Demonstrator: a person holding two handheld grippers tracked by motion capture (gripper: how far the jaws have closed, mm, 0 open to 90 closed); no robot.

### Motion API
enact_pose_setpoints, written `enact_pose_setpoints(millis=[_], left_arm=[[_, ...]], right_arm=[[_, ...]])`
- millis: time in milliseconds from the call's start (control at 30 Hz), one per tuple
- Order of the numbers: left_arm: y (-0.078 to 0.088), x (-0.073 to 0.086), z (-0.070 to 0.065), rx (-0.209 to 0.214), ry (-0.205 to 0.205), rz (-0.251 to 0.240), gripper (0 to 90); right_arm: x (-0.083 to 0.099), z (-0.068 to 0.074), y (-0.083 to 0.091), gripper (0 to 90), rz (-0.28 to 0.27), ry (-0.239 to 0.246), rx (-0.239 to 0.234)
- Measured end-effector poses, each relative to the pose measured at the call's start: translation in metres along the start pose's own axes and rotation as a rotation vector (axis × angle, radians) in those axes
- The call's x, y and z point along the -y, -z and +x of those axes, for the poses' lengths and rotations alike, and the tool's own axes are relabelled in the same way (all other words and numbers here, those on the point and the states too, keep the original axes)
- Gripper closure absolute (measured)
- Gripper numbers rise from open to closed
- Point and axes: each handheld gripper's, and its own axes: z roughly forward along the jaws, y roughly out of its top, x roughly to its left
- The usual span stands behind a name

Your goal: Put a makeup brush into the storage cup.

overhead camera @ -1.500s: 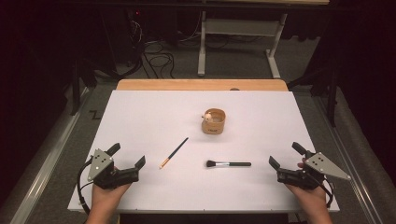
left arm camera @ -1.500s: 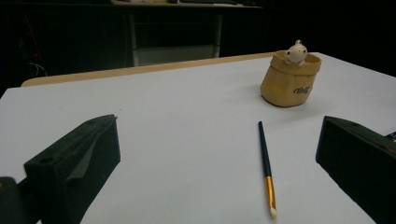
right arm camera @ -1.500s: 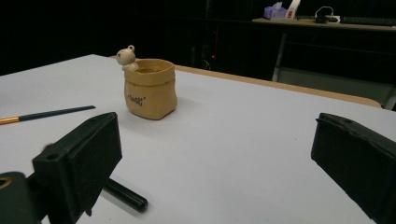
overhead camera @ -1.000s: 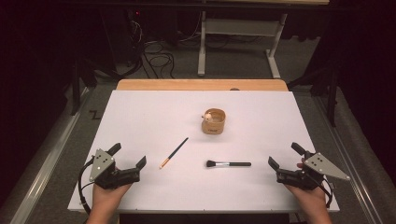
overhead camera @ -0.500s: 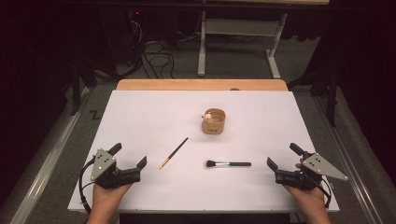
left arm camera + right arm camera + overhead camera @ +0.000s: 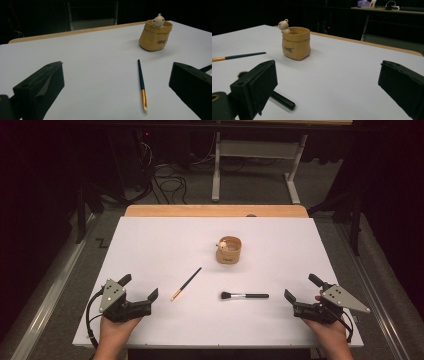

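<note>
The right gripper (image 6: 300,301) has edged slightly inward toward the makeup brush (image 6: 244,295); the left gripper (image 6: 137,292) waits by the thin brush (image 6: 186,283). Both jaws gape, empty, probably readying pickups for the pot (image 6: 228,250) mid-worktop (image 6: 150,245).

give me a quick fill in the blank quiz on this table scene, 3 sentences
1. The small figure peeking over the rim of the tan pot is a ____.
2. The powder brush lies nearest the ____ gripper.
3. The fingers of the left gripper stand ____, holding nothing.

Missing words: bear; right; open
</note>
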Motion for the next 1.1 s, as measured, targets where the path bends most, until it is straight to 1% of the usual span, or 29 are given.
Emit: enact_pose_setpoints(millis=[367,500,700,867,900,1100], left_arm=[[-0.003,0.001,-0.003,-0.007,-0.025,0.032,0.8],[-0.005,0.002,-0.003,-0.009,-0.029,0.053,0.8],[-0.008,0.003,-0.004,-0.013,-0.049,0.087,1.3],[-0.01,0.004,-0.005,-0.005,-0.043,0.105,1.3],[-0.01,0.004,-0.004,-0.003,-0.049,0.114,1.3],[-0.013,0.006,-0.005,-0.01,-0.052,0.147,1.3]], right_arm=[[0.001,0.001,-0.001,3.1,0.007,0.005,-0.001],[0.001,0.001,-0.001,3.2,0.008,0.005,-0.001],[0.001,0.0,-0.001,3.3,0.007,0.006,0.001],[0.001,0.0,-0.001,3.4,0.01,0.005,0.0],[0.001,0.001,-0.001,3.3,0.01,0.003,-0.003],[0.002,0.001,-0.002,3.4,0.013,0.004,0.0]])
